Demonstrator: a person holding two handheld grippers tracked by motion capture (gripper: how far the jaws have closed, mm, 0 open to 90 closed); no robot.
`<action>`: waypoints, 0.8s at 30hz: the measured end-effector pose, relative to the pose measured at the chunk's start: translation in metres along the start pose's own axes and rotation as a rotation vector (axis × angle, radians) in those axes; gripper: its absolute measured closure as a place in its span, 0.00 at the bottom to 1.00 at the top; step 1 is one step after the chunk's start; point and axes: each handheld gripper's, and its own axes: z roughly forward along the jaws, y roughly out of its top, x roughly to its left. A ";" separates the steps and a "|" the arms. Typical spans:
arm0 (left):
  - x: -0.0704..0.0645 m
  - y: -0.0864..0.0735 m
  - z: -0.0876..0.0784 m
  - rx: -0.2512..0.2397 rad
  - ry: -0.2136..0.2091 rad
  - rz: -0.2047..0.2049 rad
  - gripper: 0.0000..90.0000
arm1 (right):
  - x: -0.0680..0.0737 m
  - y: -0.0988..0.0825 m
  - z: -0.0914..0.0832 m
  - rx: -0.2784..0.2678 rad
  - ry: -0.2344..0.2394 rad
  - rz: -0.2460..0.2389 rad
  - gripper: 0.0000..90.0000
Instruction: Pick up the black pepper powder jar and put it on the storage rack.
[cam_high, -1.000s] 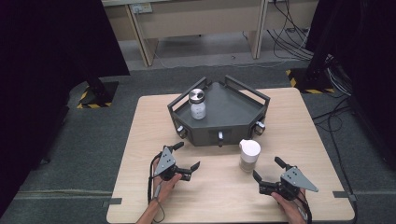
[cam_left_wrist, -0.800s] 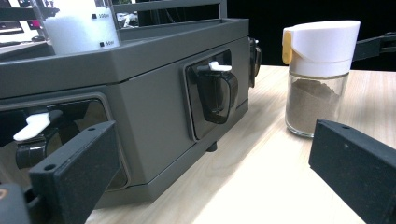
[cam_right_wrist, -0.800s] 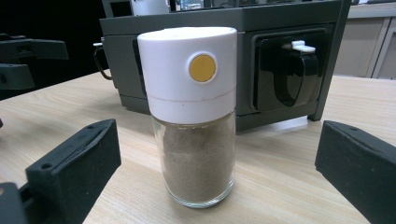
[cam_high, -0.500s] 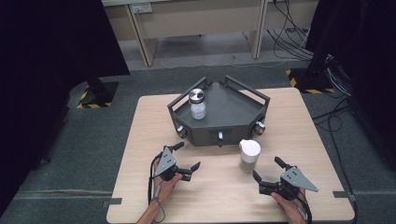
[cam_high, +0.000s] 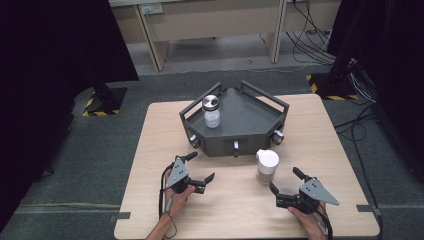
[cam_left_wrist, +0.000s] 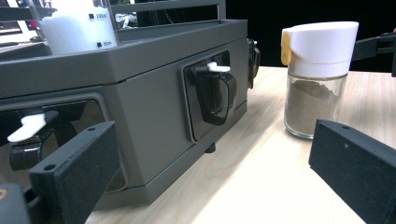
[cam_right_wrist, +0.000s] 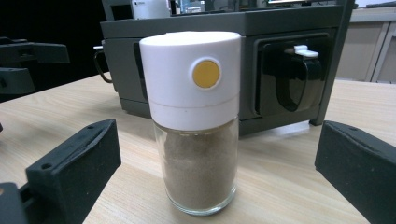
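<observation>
Down at the near edge of the wooden table, two hands hold two grippers. The left gripper sits on the near left side of the spice jar. Its jaws are spread wide and hold nothing. The left hand grips it from behind. In the left gripper view, the two black jaws stand far apart, with the grey tray between them and the spice jar off to the right.

The right gripper sits on the near right side of the spice jar, close to it but not touching. Its jaws are wide open too, and hold nothing. The right hand holds it from behind. In the right gripper view, the spice jar stands upright, straight ahead between the two open jaws.

The spice jar is clear glass with brown powder in it. It has a white cap with a yellow dot on it. It stands on the table, just in front of the grey tray.

The grey tray is behind the jar, in the middle of the table. It has rails around the top and small latches on its sides. A second jar with a silver lid stands on the tray, on its left part. That jar holds something white.
</observation>
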 end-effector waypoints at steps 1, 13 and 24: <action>0.000 0.000 0.000 0.000 0.000 0.000 0.02 | 0.001 0.000 0.001 -0.001 0.000 -0.005 0.00; 0.000 -0.001 0.002 0.004 -0.004 0.000 0.02 | 0.006 0.000 0.014 -0.010 0.005 -0.004 0.00; -0.001 -0.002 0.003 0.007 -0.004 -0.003 0.02 | 0.009 0.001 0.026 -0.007 -0.019 -0.004 0.00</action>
